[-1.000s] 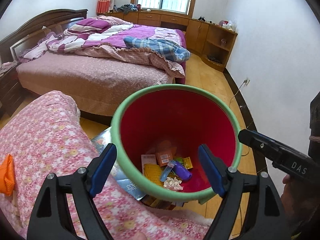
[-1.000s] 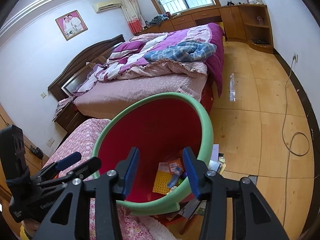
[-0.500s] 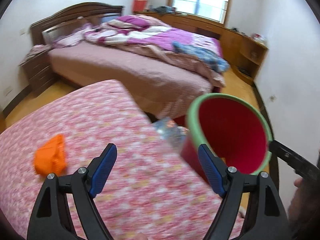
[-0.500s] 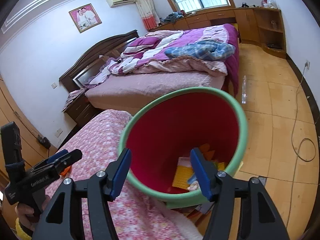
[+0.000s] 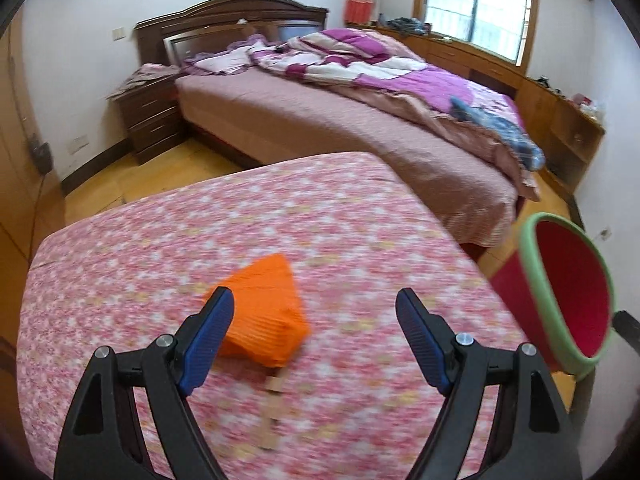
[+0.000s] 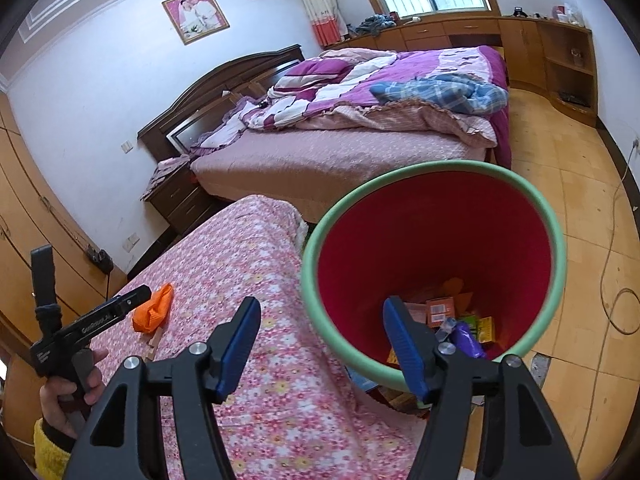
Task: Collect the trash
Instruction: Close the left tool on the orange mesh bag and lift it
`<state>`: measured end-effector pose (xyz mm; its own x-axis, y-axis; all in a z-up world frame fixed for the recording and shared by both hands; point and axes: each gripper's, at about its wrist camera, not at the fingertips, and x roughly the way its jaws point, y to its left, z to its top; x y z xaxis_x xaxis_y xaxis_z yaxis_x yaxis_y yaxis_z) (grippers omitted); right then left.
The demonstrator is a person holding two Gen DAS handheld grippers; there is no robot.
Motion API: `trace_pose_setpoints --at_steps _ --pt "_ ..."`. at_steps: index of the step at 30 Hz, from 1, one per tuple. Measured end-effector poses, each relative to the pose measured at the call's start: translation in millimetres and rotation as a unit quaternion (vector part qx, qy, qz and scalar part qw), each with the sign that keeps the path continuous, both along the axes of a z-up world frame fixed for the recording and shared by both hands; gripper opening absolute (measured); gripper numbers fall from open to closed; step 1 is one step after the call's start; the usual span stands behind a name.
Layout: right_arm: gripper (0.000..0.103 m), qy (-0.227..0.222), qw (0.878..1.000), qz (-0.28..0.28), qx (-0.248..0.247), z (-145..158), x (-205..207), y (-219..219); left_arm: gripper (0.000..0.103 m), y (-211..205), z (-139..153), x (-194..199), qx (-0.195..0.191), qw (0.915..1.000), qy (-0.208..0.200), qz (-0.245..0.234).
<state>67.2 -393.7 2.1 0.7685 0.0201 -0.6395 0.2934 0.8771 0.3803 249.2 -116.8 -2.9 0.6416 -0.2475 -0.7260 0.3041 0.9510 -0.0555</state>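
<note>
An orange crumpled wrapper (image 5: pixel 266 312) lies on the pink floral table cover (image 5: pixel 200 240), with a small tan wooden piece (image 5: pixel 274 384) just in front of it. My left gripper (image 5: pixel 312 320) is open and empty, hovering just short of the wrapper. The wrapper also shows in the right wrist view (image 6: pixel 154 308). The red bin with a green rim (image 6: pixel 436 248) stands at the table's right edge and holds several pieces of trash. My right gripper (image 6: pixel 320 332) is open and empty over the bin's near left rim. The bin also shows in the left wrist view (image 5: pixel 568 296).
A large bed (image 5: pixel 360 120) with purple bedding stands behind the table, a dark nightstand (image 5: pixel 148 120) to its left. Wooden cabinets (image 6: pixel 540 40) line the far wall. A cable (image 6: pixel 616 280) lies on the wooden floor right of the bin.
My left gripper swung left from over the bin to the orange wrapper on the table. My right gripper opened wider and shifted left over the bin's rim.
</note>
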Motion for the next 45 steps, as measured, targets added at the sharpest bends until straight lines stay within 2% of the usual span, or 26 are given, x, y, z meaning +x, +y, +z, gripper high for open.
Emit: trace_pose_setpoints --at_steps 4,9,11,12,14,17,18,25,32,39,45 --pt "0.067 0.006 1.0 0.008 -0.003 -2 9 10 0.082 19 -17 19 0.004 0.9993 0.021 0.032" --pt "0.067 0.011 1.0 0.021 -0.006 -2 19 23 0.068 32 -41 36 0.0 0.9962 0.063 0.061" --pt "0.067 0.011 1.0 0.026 -0.007 -2 22 27 0.053 37 -48 39 -0.018 0.9948 0.078 0.063" --pt "0.067 0.012 0.999 0.029 -0.007 -2 24 30 0.05 39 -49 39 -0.024 0.9943 0.081 0.065" --pt "0.067 0.014 0.999 0.035 -0.008 -2 28 35 0.034 42 -49 37 -0.038 0.9942 0.079 0.063" --pt "0.067 0.016 0.999 0.047 -0.011 -3 34 46 0.02 47 -44 28 -0.064 0.994 0.074 0.051" --pt "0.067 0.016 0.998 0.052 -0.012 -2 36 51 0.018 50 -42 24 -0.07 0.9938 0.071 0.05" --pt "0.067 0.023 0.995 0.091 -0.017 -2 50 85 0.017 86 -18 -7 -0.107 0.9911 0.04 0.069" --pt "0.067 0.037 0.99 0.136 -0.017 -8 70 134 0.017 132 -5 -27 -0.115 0.9873 0.018 0.108" --pt "0.067 0.066 0.978 0.196 -0.006 -30 96 196 0.017 170 -4 -50 -0.089 0.9848 -0.001 0.149" --pt "0.067 0.091 0.972 0.215 -0.018 -47 114 234 0.017 194 -10 -61 -0.095 0.981 -0.001 0.169"
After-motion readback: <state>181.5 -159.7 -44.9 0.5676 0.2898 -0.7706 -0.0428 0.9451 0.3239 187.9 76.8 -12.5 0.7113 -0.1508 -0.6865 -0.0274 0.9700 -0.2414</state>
